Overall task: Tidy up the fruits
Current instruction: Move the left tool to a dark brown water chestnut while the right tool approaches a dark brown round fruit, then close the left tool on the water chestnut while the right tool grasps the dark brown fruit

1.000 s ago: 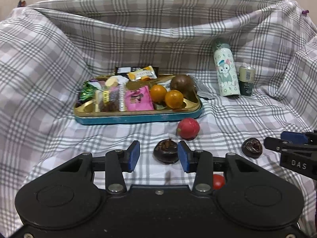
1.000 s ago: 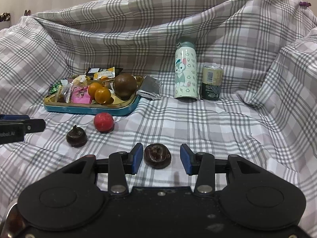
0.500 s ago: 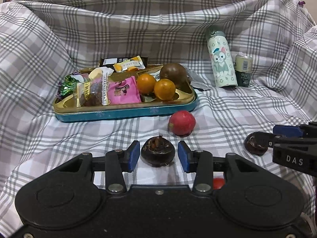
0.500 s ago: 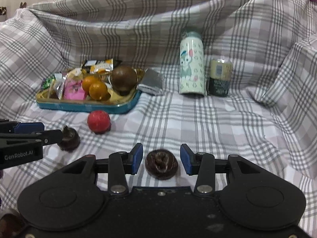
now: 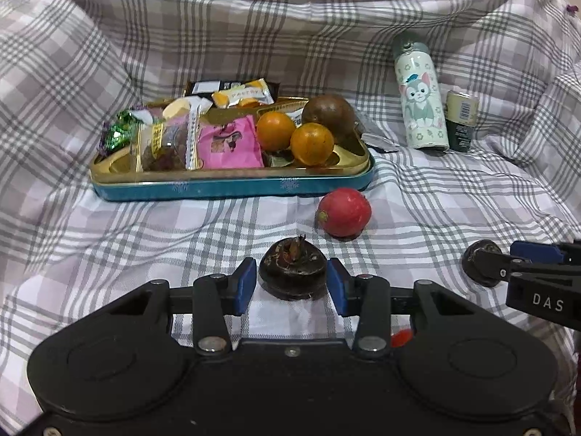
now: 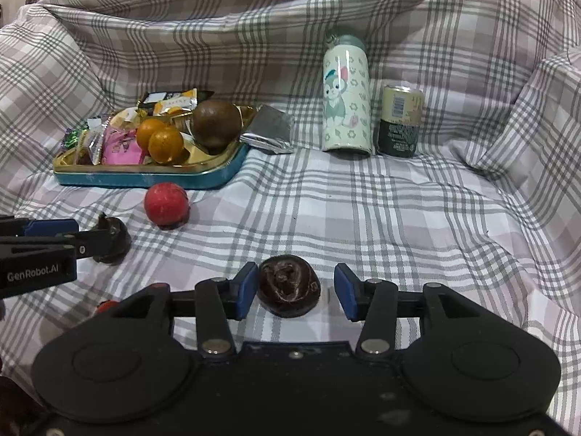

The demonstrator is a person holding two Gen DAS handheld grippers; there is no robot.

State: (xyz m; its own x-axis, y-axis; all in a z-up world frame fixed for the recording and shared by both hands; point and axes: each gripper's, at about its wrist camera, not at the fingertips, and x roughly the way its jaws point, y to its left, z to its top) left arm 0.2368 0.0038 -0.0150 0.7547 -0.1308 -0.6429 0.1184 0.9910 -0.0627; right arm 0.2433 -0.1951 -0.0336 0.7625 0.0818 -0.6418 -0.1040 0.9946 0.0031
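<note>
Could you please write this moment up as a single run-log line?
left tongs: open around dark round water chestnut | right tongs: just opened wider, second dark chestnut between | round red fruit: on plaid cloth

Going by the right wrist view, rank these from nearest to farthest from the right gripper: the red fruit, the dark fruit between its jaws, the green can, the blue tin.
1. Dark fruit, between the open jaws of the right gripper.
2. Red fruit, ahead to the left on the cloth.
3. Blue tin, just behind the red fruit.
4. Green can, far back on the right, beside the bottle.
</note>
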